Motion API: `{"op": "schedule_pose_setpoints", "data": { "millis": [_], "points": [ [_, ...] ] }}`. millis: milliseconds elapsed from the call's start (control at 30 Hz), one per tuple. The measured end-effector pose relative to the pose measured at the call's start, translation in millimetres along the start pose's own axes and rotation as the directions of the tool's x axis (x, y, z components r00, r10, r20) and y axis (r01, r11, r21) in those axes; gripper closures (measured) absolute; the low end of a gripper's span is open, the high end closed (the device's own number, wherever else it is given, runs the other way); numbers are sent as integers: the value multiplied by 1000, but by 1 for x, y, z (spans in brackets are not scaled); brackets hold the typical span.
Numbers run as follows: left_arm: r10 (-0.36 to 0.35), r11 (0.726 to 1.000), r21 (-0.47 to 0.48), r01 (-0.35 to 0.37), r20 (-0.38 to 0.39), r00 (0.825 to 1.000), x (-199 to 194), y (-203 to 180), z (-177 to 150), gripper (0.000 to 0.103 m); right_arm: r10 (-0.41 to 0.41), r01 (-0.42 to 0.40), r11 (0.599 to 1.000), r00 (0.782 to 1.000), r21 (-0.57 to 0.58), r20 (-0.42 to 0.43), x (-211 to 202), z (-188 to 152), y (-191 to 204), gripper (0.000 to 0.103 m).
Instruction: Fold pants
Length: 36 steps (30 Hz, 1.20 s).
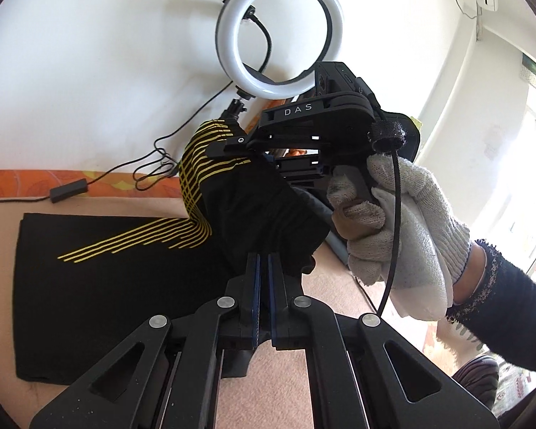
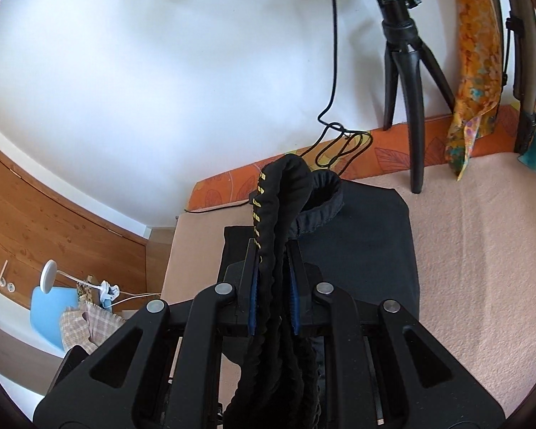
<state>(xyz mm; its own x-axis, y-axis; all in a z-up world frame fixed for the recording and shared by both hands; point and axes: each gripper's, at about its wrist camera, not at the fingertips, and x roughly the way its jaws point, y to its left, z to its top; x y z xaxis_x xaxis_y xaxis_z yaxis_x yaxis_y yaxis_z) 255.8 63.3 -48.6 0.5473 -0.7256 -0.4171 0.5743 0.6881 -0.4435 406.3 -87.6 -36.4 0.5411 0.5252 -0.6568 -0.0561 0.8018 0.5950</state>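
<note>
Pants [image 1: 100,286] up in both grippers, and you're mid-fold: one end of the black cloth is lifted off the bed [image 1: 275,386] while the rest lies flat on the beige cover, out toward its left edge in the left wrist view. Your left gripper [image 1: 263,268] has its fingers pinched nearly together on a bunch of black fabric, so call that clamped on the cloth. Your right gripper [image 2: 273,268] is squeezing a thick roll of the elastic waistband [image 2: 321,196] between its blue pads [image 2: 253,307], and the band runs back through the jaws toward the camera. From the left view the gloved right hand [image 1: 403,228] is holding its gripper high, just beside the ring light [image 1: 278,34], with the yellow stripes [image 1: 196,168] draped over the raised fold.

My read: this is the carry-over stage, the lifted end travelling across to meet the part already lying down. What comes next calls for both grippers to move together at the same height, keep the raised edge taut between them, and lay it down square on the flat panel, edges matched. Watch the cable [image 2: 343,139] and the tripod [image 2: 407,82] at the far edge of the bed; keep the cloth short of them. Let go only once the fabric rests flat, otherwise the heavy waistband will likely drag the fold crooked.
</note>
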Motion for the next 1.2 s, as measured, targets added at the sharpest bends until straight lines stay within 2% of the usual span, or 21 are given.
{"op": "schedule_pose_setpoints", "data": {
  "millis": [133, 233, 400, 600, 867, 967, 1067, 1133, 1200],
  "points": [
    [84, 996, -9, -84, -9, 996, -26, 20, -11, 100, -15, 14, 999, 999, -34, -36, 31, -5, 21, 88],
    [167, 986, -24, -167, -17, 986, -43, 40, -24, 100, -29, 26, 998, 998, -52, -58, 57, -7, 34, 88],
    [238, 967, -90, -238, -9, 971, -69, 72, -41, 101, -55, 50, 997, 994, -54, -94, 103, -9, 47, 88],
    [267, 953, -149, -264, -2, 964, -79, 93, -52, 100, -84, 75, 995, 987, -71, -134, 154, -18, 65, 88],
    [280, 943, -187, -274, 6, 960, -86, 108, -53, 100, -89, 73, 993, 976, -89, -201, 198, -34, 78, 88],
    [280, 941, -200, -273, 4, 960, -86, 110, -52, 97, -84, 66, 994, 971, -85, -226, 207, -37, 79, 80],
    [276, 940, -210, -270, 1, 961, -85, 109, -49, 97, -25, 8, 998, 970, -68, -243, 209, -36, 80, 63],
    [276, 940, -209, -268, 5, 961, -85, 108, -48, 92, 25, -42, 997, 971, -66, -238, 202, -33, 83, 62],
    [286, 941, -191, -280, 3, 958, -83, 104, -47, 72, 53, -73, 994, 970, -76, -236, 193, -30, 85, 61]
  ]
}}
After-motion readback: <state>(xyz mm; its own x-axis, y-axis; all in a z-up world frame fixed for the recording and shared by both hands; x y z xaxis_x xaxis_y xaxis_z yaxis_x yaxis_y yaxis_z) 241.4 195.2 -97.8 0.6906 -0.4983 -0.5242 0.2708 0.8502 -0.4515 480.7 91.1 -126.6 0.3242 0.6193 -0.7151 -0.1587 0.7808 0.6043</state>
